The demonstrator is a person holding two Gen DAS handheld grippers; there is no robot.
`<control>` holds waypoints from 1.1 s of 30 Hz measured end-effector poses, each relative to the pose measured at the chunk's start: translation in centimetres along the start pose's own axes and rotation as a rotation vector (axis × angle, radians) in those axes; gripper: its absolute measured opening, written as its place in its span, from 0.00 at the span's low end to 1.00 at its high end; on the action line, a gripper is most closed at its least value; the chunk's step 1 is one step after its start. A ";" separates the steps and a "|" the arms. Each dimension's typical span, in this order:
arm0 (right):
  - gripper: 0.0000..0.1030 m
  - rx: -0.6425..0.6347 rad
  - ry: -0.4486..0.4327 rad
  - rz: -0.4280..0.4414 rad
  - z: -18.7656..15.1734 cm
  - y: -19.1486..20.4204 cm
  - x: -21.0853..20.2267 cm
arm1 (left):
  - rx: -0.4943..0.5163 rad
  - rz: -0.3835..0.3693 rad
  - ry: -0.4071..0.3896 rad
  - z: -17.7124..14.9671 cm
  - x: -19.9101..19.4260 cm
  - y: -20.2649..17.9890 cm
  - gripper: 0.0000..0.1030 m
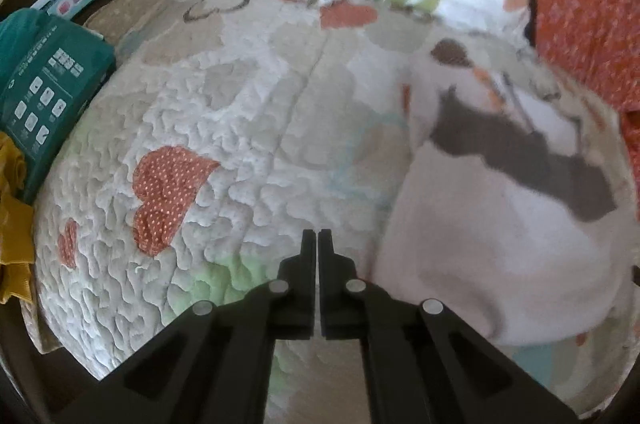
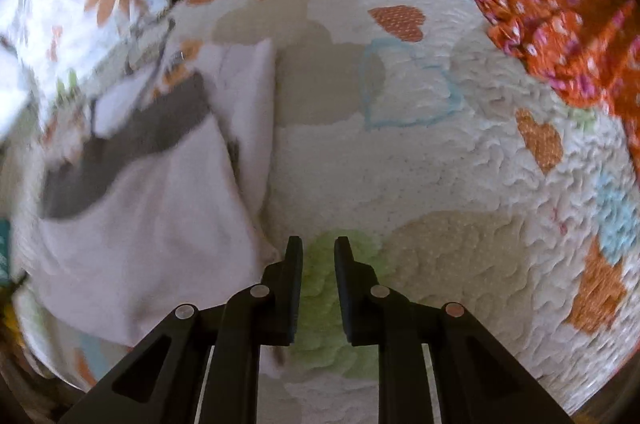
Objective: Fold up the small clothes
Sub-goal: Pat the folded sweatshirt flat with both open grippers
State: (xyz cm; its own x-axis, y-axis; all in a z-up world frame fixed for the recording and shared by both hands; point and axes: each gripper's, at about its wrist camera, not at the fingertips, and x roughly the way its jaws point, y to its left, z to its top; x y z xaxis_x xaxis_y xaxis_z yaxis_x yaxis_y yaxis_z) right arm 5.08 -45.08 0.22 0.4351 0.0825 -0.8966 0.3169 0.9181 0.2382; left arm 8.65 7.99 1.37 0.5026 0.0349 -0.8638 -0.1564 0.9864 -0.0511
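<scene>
Since neither pair of jaws has cloth in it, I'd guess we're between folds: left gripper (image 1: 317, 236) is clamped shut on nothing, right gripper (image 2: 318, 244) has a small gap, also empty. One white garment (image 2: 140, 224) lies on the quilted bed cover (image 2: 400, 163) between them. Next move means reopening and catching an edge.

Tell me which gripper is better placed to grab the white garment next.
Probably the right gripper: the white garment has an edge right beside its tips, and a gap shows between its fingers. The left gripper is shut over bare quilt.
</scene>
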 end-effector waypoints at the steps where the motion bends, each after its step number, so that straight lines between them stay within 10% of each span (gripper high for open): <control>1: 0.19 0.008 -0.018 0.015 0.2 0.1 -0.5 | 0.003 -0.006 -0.018 -0.2 -0.7 -0.3 0.07; 3: 0.22 0.002 -0.063 0.045 0.4 1.5 -1.2 | 0.019 -0.001 -0.067 -0.5 -1.9 -1.7 0.43; 8: 0.32 -0.059 -0.079 0.129 0.3 5.8 -1.0 | 0.057 0.031 -0.130 -3.1 -3.5 -4.7 0.65; 15: 0.43 -0.205 -0.042 0.108 -1.4 11.7 1.8 | 0.276 0.072 -0.149 -5.2 -1.8 -10.3 0.65; 33: 0.52 -0.354 -0.034 -0.026 -1.1 13.4 5.2 | 0.280 0.039 -0.146 -4.1 -0.5 -11.9 0.67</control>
State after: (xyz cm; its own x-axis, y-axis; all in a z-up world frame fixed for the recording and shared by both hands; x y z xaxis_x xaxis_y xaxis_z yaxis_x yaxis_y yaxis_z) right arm 10.70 -31.94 -1.66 0.4607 0.0499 -0.8861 0.0194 0.9976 0.0663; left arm 6.79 -4.44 0.40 0.6206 0.0758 -0.7804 0.0523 0.9891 0.1377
